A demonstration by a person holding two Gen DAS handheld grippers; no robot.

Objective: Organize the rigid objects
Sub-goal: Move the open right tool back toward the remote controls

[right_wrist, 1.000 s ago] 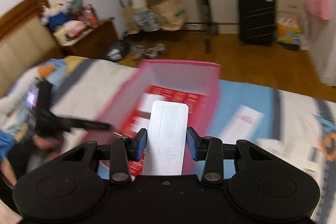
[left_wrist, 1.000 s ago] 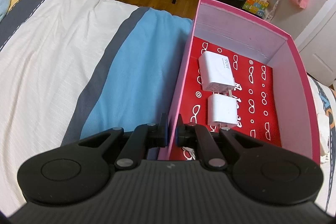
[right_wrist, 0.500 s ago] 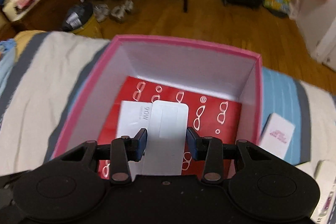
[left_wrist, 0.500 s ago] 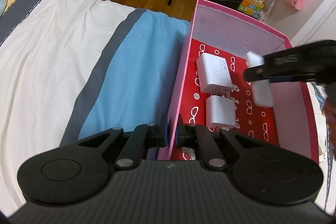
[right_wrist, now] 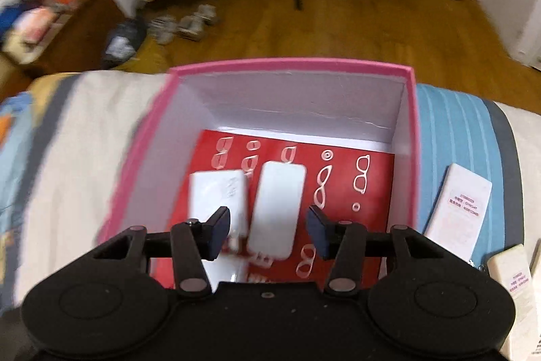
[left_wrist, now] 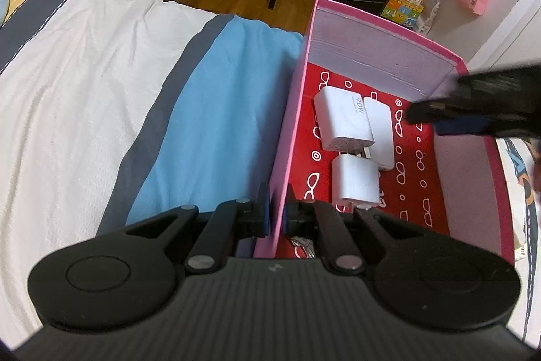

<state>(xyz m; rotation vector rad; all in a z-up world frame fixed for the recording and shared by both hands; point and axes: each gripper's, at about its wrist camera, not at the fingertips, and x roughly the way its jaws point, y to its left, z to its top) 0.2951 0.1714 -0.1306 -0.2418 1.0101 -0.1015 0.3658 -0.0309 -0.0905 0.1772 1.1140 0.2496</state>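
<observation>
Box [left_wrist: 389,32]: 3 white items [left_wrist: 341,120] | L tongs [left_wrist: 276,215] clamped on box wall | R tongs [right_wrist: 268,230] opening, nothing gripped

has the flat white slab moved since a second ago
Yes: the slab left the right tool and now lies on the pink box floor beside the charger.

Pink box [left_wrist: 282,137] looks like matt cardboard, pale smooth paper on the inner walls; red printed paper liner [left_wrist: 410,192] on the bottom, slight sheen; white chargers [left_wrist: 343,120] in smooth, faintly glossy plastic; bedspread [left_wrist: 101,83] woven cloth, matt, finely textured; grippers matt black plastic with small metal pins; floor [right_wrist: 338,22] polished wood.
</observation>
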